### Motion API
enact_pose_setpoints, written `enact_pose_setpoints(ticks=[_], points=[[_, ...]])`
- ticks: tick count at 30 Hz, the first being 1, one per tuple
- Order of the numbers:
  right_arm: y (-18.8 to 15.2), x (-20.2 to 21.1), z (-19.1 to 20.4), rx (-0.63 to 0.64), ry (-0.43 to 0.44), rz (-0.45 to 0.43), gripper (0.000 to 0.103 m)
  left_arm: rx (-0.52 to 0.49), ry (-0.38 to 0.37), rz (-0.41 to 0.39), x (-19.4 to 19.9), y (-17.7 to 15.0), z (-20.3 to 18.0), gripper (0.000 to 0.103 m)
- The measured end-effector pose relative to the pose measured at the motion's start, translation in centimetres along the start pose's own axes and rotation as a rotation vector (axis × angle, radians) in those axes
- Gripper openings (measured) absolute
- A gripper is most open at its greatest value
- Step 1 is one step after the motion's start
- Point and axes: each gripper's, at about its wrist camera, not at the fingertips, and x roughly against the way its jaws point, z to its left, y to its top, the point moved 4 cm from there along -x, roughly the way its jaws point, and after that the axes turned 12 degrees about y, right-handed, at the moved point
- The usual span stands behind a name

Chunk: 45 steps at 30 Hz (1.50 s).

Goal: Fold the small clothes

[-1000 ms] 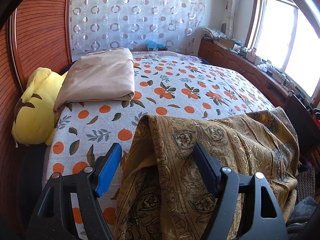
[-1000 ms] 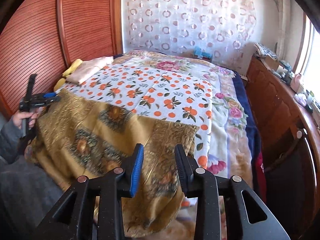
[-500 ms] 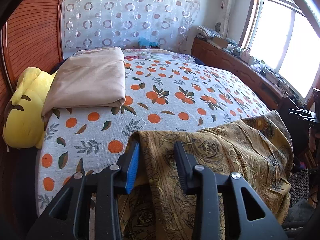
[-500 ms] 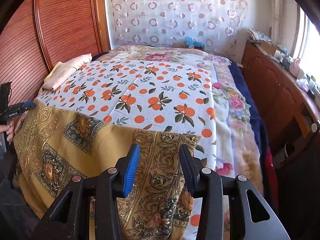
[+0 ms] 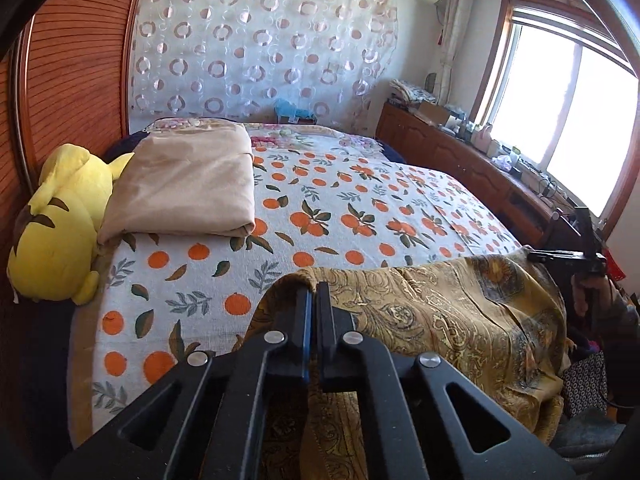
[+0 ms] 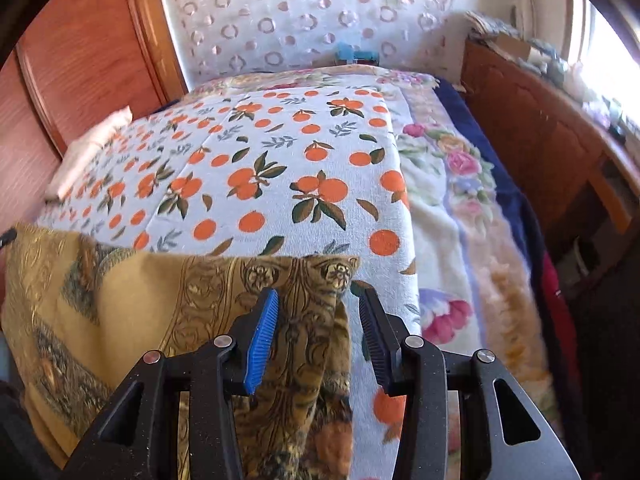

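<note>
Lying against the ribbed wooden headboard (image 5: 72, 92) at far left is a yellow plush toy (image 5: 56, 224), and beside it a folded beige blanket (image 5: 188, 184) rests on the orange-print bedsheet (image 5: 360, 208). Nearer the foot of the bed, a golden-brown patterned cloth (image 5: 448, 312) drapes over the edge. The left gripper (image 5: 313, 292) has its jaws pressed fully together on that cloth's left corner, a small ridge of fabric pinched up between them. Further right in the same view, the right gripper (image 5: 538, 257) hangs at the cloth's other end, held by a hand (image 5: 588, 292). In the right wrist view its jaws stand partly apart; the blue-padded finger (image 6: 262, 340) sits against the cloth's right corner (image 6: 320, 320), the other finger (image 6: 372, 336) lies apart over the sheet, nothing gripped. A floral blanket (image 6: 452, 184) and a wooden cabinet (image 6: 532, 128) lie to the right.
</note>
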Motion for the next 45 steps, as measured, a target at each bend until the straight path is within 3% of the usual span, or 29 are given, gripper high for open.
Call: enact_pose_setpoints(ticks=[2,4,5,9,15,17,19,22,24,26,32,41,42,43,44,45], points=[[0.2,-0.3,-0.2,-0.014,0.027,-0.017,0.044,-0.013,0.021,0.006,0.0,-0.3,0.1,0.003],[0.1,-0.7,-0.3,-0.016,0.051,-0.026,0.023,-0.015,0.031,0.02,-0.6,-0.6,0.3,0.003],[0.2,-0.7,-0.2,-0.01,0.052,-0.036,0.005,-0.013,0.032,0.028,-0.8,-0.8,0.5,0.003],[0.3,2.1,-0.9,-0.031,-0.027,-0.187,0.004,-0.002,0.033,0.035,-1.2,-1.1,0.7,0.003],[0.1,0.1,-0.9,-0.002,-0.053,-0.112,0.004,0.002,0.059,0.03,-1.2,-1.0,0.9,0.004],[0.4,-0.2,-1.0,-0.009,-0.04,-0.112,0.004,-0.006,0.098,0.022,-0.7,-0.9,1.1,0.028],[0.5,-0.2,-0.8,-0.013,-0.037,-0.111,0.008,-0.013,0.12,0.009,-0.4,-0.8,1.4,0.041],[0.6,-0.5,-0.8,0.005,-0.053,-0.103,0.017,-0.014,0.115,0.041,-1.3,-0.8,1.7,0.042],[0.6,-0.7,-0.8,0.015,-0.059,-0.093,0.042,-0.019,0.112,0.073,-2.6,-0.9,1.7,0.042],[0.4,-0.9,-0.7,0.015,-0.067,-0.082,0.054,-0.025,0.102,0.108,-3.8,-1.2,1.6,0.043],[0.5,-2.1,-1.1,0.043,-0.087,-0.044,0.055,-0.039,0.097,0.149,-5.4,-1.6,1.1,0.043],[0.3,-2.6,-1.3,0.067,-0.028,-0.034,0.056,0.0,0.049,0.159,-6.1,-1.8,1.4,0.042],[0.2,-2.6,-1.1,0.074,-0.017,-0.031,0.051,-0.006,0.046,0.159,-6.1,-1.8,1.3,0.039],[0.0,-2.5,-1.0,0.078,-0.007,-0.029,0.045,-0.012,0.041,0.162,-6.1,-1.9,1.2,0.028],[-0.1,-2.3,-0.8,0.081,0.015,-0.026,0.031,-0.015,0.027,0.166,-6.1,-1.9,1.1,0.015],[-0.2,-2.2,-0.7,0.081,0.036,-0.02,0.017,-0.023,-0.009,0.17,-5.9,-2.0,0.6,0.01]])
